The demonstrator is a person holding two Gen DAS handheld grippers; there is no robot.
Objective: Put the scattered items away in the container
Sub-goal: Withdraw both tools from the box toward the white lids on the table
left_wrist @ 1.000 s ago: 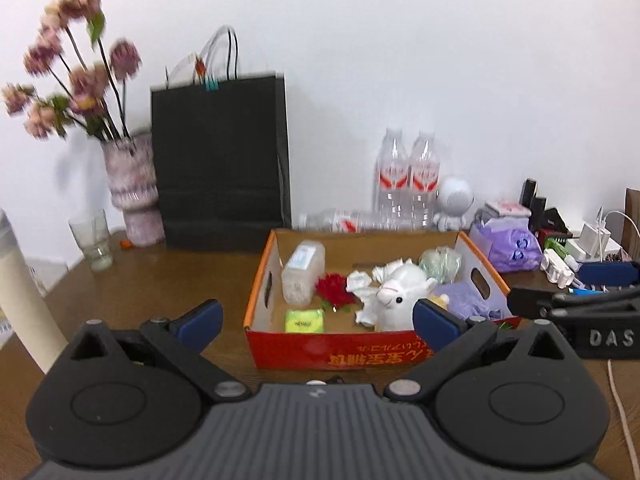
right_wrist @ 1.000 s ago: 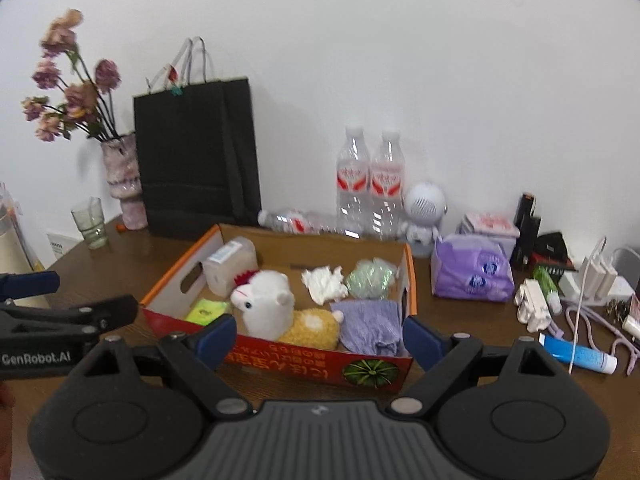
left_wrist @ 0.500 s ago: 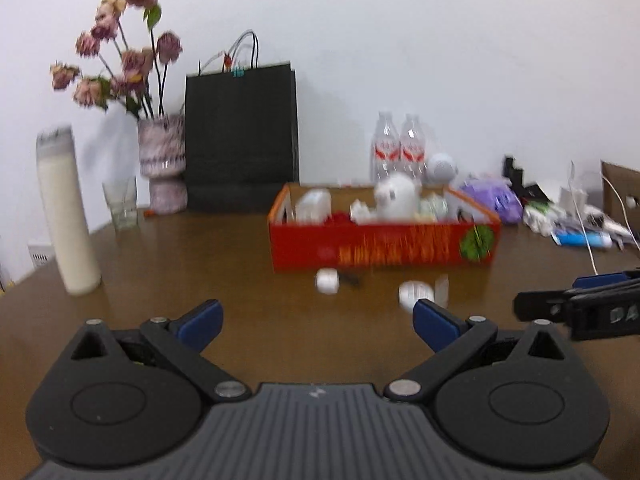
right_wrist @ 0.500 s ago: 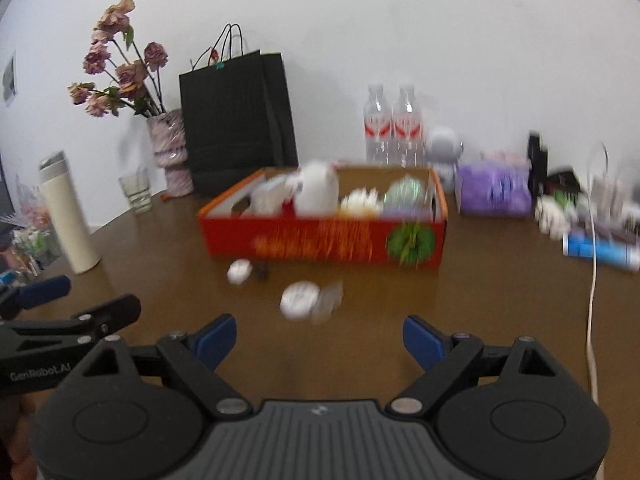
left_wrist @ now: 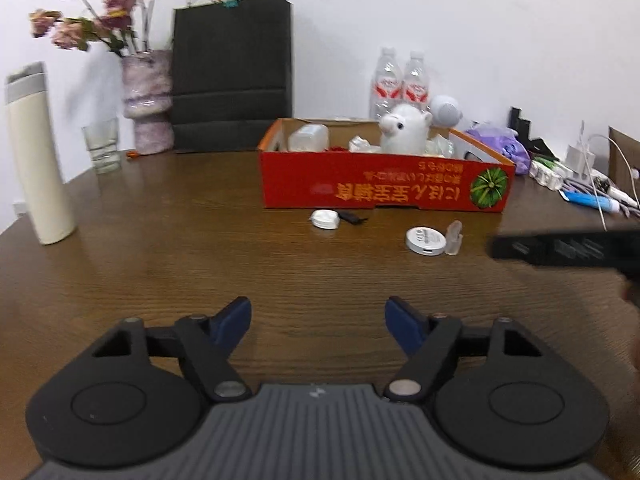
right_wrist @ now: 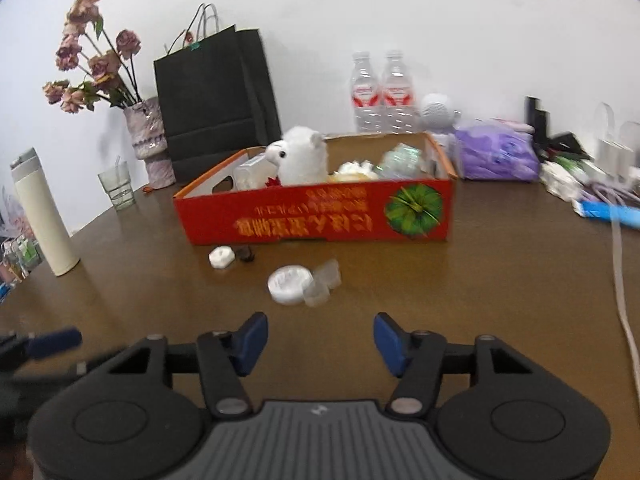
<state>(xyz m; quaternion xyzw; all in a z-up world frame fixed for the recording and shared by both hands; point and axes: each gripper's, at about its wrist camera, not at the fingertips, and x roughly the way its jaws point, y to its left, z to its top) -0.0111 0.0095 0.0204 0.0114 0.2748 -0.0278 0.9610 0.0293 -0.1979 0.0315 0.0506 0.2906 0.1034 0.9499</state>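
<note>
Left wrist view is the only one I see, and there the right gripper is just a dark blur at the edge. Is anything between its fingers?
Observer: No. The right wrist view shows the right gripper empty, its fingers closing over bare table.
Operator: What lies just ahead of it?
Observer: The round white tin, a little left of centre, with clear plastic pieces against its right side.
Operator: Has the red box a handle hole in its left end?
Observer: Yes, a cut-out shows in that end wall.
</note>
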